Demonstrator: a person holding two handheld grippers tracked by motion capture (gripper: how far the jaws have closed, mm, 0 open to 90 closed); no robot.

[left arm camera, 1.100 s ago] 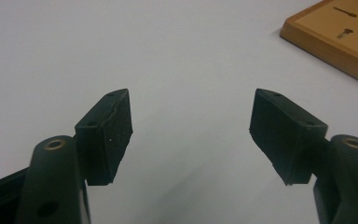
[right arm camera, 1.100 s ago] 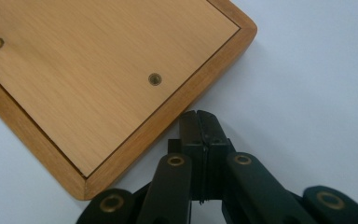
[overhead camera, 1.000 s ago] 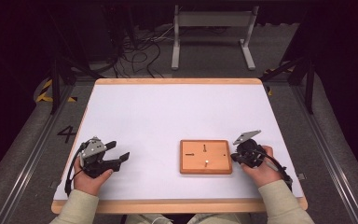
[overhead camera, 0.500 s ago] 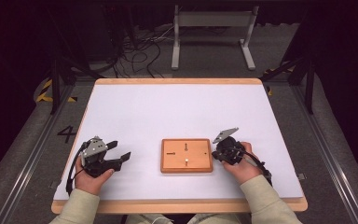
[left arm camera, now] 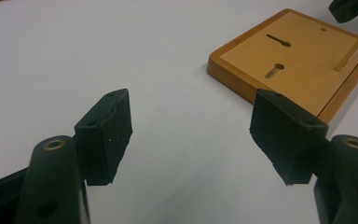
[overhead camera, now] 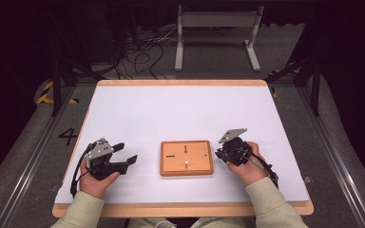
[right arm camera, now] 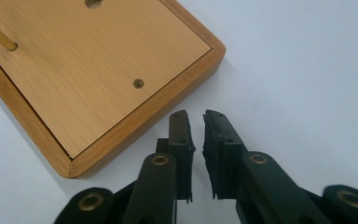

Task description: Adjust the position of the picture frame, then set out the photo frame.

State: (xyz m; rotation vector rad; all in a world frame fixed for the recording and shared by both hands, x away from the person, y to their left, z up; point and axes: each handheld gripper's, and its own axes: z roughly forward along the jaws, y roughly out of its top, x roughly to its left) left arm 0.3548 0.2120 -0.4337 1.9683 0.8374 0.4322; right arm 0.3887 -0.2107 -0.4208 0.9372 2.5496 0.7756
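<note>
Wooden board (overhead camera: 187, 158) lay flat, lower centre of high view. Right gripper (overhead camera: 220, 154) sat against board's right edge, jaws nearly closed, gripping nothing, apparently placed to push. Left gripper (overhead camera: 128, 153) rested lower left, jaws wide, empty, well apart from board.

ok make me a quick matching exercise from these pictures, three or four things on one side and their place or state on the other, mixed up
Things:
1. flat square wooden board
2. left gripper
3. right gripper
4. thin wooden peg

Place or state:
A. jaws nearly closed, at the board's edge
B. stands upright in the board
C. jaws wide apart, holding nothing
D. lies between the two grippers on the white table

Pairs: 1-D, 2-C, 3-A, 4-B
</note>
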